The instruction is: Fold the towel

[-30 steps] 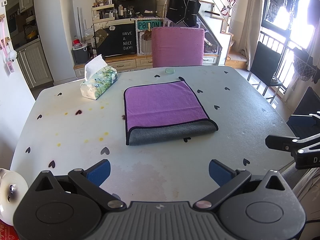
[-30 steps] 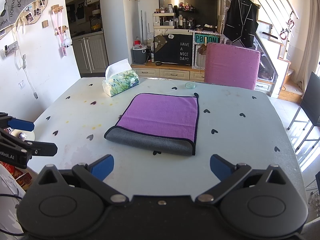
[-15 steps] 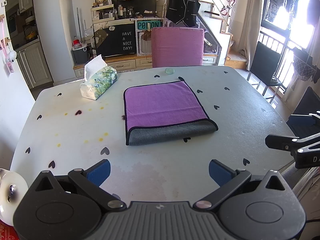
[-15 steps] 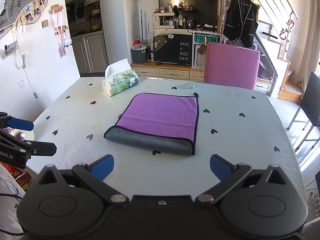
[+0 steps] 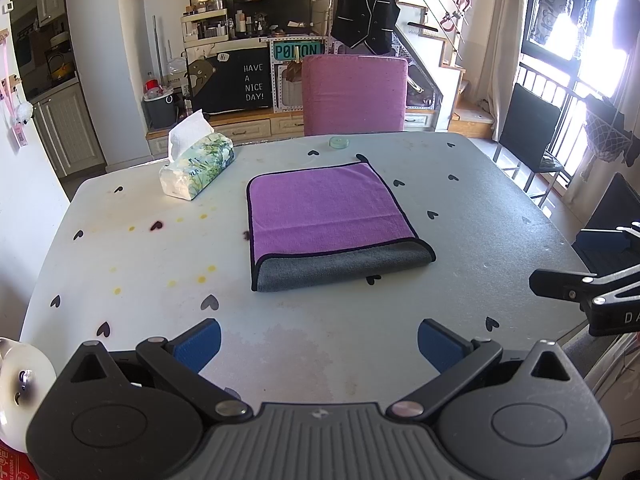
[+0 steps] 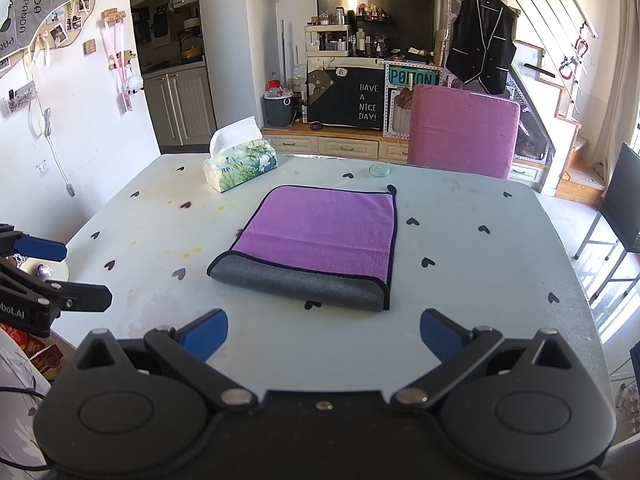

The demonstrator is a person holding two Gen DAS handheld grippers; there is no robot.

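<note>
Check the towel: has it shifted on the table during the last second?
No. The towel keeps its place against the tissue box and the table's heart prints in both views.

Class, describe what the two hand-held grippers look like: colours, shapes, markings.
Each hand-held gripper, left and right, is a black body with round discs, angled linkage arms, silver pivot bolts and blue finger pads. White lettering marks their sides.

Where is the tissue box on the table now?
In the left wrist view, the tissue box stands at the table's far left, left of the folded purple towel, apart from it.
</note>
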